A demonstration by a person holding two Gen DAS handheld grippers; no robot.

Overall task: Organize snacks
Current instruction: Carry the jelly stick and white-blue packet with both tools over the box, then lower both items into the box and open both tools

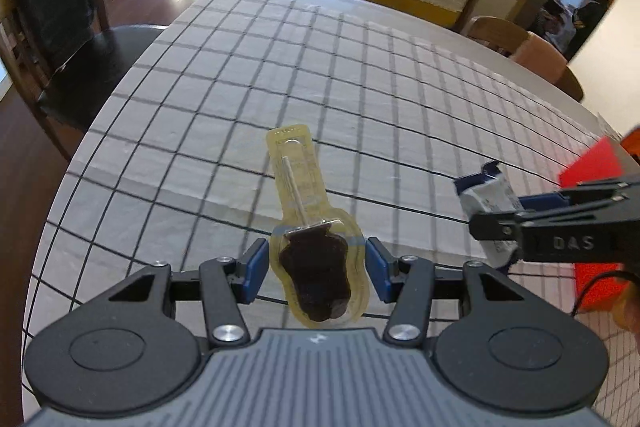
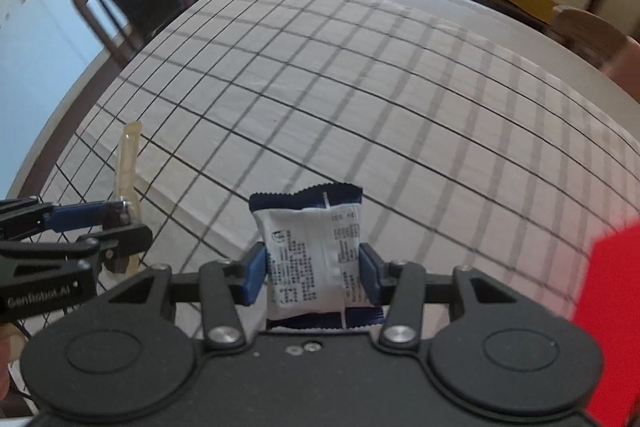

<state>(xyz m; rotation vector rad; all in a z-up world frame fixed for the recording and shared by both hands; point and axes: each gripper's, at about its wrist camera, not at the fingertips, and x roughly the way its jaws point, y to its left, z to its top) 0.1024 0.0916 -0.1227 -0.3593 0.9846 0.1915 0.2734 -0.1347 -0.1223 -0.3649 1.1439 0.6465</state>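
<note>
A dark lollipop (image 1: 314,279) sealed in clear yellowish wrap is held above the desk, stick pointing forward, while a white-and-navy snack packet (image 2: 314,263), printed back facing up, is held upright just beside it.

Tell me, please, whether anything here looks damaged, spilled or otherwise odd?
Nothing stands out. The left gripper holds a sealed lollipop and the right gripper a white and blue packet; both wrappers look intact, with nothing spilled on the checked tablecloth.

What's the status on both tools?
Left tool shut on lollipop. Right tool shut on white packet. Both above checked tablecloth. Red box at right.
</note>
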